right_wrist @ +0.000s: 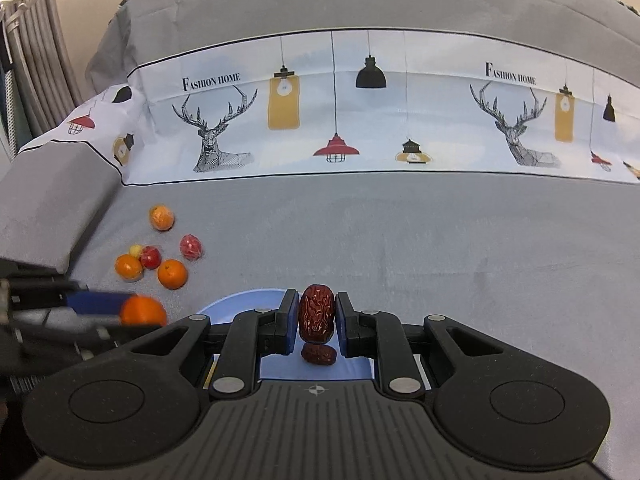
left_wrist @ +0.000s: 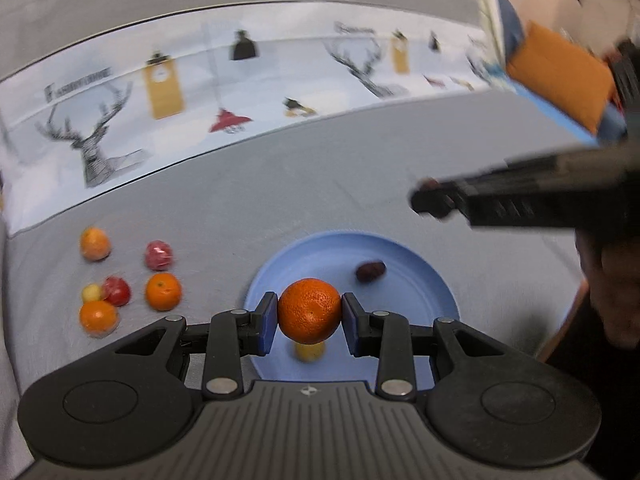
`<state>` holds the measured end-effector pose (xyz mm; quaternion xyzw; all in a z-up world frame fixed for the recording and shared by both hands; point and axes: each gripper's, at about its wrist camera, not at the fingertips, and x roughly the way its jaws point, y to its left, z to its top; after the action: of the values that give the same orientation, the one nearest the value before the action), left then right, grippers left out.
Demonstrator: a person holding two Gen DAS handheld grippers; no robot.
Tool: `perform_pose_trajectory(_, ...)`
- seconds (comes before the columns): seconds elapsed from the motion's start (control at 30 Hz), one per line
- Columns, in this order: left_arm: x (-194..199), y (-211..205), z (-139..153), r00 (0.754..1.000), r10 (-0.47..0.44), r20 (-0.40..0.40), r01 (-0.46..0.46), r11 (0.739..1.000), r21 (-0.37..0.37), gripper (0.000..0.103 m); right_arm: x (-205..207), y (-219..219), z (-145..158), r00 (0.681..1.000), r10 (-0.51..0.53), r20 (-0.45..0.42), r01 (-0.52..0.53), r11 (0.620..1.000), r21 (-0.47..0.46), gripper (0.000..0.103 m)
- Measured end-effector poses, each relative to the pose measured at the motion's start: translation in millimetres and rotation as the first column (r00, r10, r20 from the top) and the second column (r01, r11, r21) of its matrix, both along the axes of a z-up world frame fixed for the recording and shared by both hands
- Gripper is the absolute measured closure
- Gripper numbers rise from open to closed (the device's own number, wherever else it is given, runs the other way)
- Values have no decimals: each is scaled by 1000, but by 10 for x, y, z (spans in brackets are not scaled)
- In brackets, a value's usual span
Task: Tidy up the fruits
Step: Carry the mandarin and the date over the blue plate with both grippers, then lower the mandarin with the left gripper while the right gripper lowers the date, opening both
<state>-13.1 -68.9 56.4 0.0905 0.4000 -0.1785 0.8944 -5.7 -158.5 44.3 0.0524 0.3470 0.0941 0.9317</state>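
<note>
From the left wrist camera, the left gripper [left_wrist: 309, 312] is clenched on one orange [left_wrist: 309, 310], held above the blue plate [left_wrist: 416, 280]. On the plate lie one dark red date [left_wrist: 371, 271] and one small yellow fruit [left_wrist: 309, 351], partly hidden under the orange. Six loose fruits [left_wrist: 120, 280] sit on the grey cloth [left_wrist: 320, 184] to the left: three oranges, two red ones, one small yellow one. The right gripper [left_wrist: 432, 200] shows blurred at the right. From the right wrist camera, the right gripper [right_wrist: 317, 314] grasps one wrinkled date [right_wrist: 316, 313] upright over the plate [right_wrist: 244, 300], with a second date [right_wrist: 318, 354] lying below it. The same six fruits [right_wrist: 160, 252] lie to the left, and the left gripper [right_wrist: 132, 312] with its orange [right_wrist: 143, 311] is blurred beside the plate.
</note>
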Motion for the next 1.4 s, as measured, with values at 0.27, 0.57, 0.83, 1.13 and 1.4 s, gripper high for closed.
perform_pose_trajectory(0.27, -61, -84, -143, 1000, -29, 2, 29, 995, 98, 65, -41, 120, -63, 998, 56, -33, -57, 998, -27, 83)
perform_pose_trajectory(0.57, -22, -143, -384, 998, -27, -55, 35, 987, 157, 65, 11, 125, -211, 992, 73, -99, -76, 997, -28, 83)
perform_pose_trajectory(0.83, 37, -144, -413, 997, -34, -73, 44, 989, 139, 65, 49, 150, -301, 990, 77, -122, -82, 996, -37, 83)
perform_pose_trajectory(1.13, 45, -185, -409, 996, -58, -74, 66, 991, 118, 65, 89, 203, -327, 989, 79, -122, -85, 995, -45, 83)
perform_pose_trajectory(1.4, 47, -211, -412, 994, -75, -74, 83, 990, 116, 65, 82, 199, -337, 990, 77, -121, -83, 995, -50, 83)
